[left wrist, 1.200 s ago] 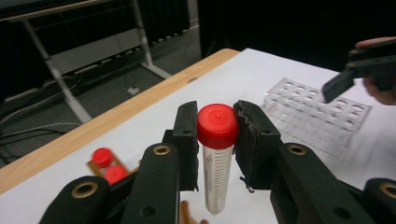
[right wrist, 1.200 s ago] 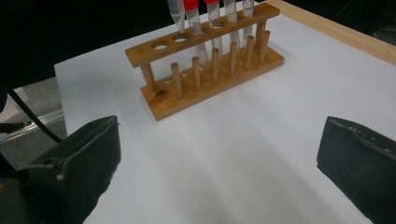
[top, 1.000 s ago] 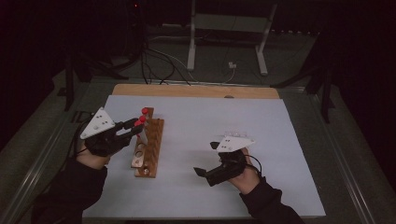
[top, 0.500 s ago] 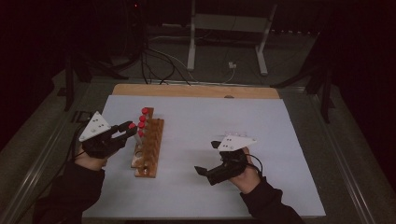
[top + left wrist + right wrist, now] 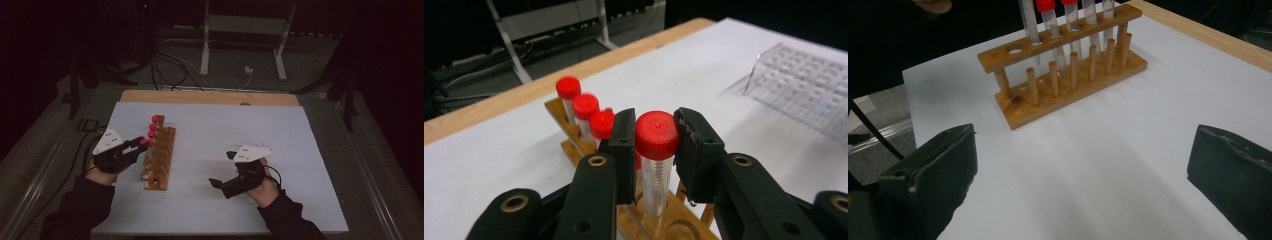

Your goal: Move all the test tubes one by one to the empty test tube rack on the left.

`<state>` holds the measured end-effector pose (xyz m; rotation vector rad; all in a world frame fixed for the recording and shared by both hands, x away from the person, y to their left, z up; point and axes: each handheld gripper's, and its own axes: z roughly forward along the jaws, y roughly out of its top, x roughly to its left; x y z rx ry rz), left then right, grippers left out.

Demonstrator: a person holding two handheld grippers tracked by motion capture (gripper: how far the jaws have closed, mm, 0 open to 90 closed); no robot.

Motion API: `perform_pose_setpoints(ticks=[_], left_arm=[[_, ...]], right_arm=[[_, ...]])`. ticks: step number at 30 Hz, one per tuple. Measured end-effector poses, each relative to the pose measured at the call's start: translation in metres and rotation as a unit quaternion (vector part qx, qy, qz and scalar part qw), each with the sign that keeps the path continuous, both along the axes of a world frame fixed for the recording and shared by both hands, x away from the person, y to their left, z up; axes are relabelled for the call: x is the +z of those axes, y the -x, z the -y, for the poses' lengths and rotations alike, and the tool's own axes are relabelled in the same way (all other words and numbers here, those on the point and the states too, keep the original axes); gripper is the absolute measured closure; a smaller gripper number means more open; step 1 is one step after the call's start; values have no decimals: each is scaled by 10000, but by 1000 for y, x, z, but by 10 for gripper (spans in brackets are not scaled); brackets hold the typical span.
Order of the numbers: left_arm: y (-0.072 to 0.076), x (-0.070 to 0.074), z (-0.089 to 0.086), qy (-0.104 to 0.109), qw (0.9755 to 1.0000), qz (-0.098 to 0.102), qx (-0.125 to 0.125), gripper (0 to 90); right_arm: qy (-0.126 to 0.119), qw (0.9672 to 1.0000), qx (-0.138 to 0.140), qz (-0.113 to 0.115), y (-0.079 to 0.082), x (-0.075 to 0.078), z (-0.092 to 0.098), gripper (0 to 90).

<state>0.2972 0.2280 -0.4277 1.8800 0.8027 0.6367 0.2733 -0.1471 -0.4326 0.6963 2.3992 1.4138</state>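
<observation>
Item: red-capped tube (image 5: 656,150), clear and graduated, held upright by its cap between the pads of the left gripper (image 5: 655,145); its lower end stands in a hole of the wooden rack (image 5: 159,157), near the worktop's left edge.

Rack contents: three further capped tubes (image 5: 585,111) in a row behind it; front holes vacant.

Right gripper (image 5: 227,170): jaws wide apart, holding nothing, parked toward the near right of the white worktop (image 5: 300,150).

Adjacent: clear plastic rack (image 5: 804,87), blurred.

Risk: if tilted, the tube may bind in its hole and tip the rack.

Obscured: tube bottom cut off; seating unconfirmed.
</observation>
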Motion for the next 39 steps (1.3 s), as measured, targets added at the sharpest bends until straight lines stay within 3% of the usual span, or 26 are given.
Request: perform_pose_setpoints(ticks=[20,39], left_arm=[[-7,-19,6,-302,9993,-236,-18,718],[-3,-22,7,-439,9988,-200,-60,714]], right_arm=[[-35,10000,-19,-13,-1,1,2,0],[-44,10000,-26,-18,-1,3,4,0]])
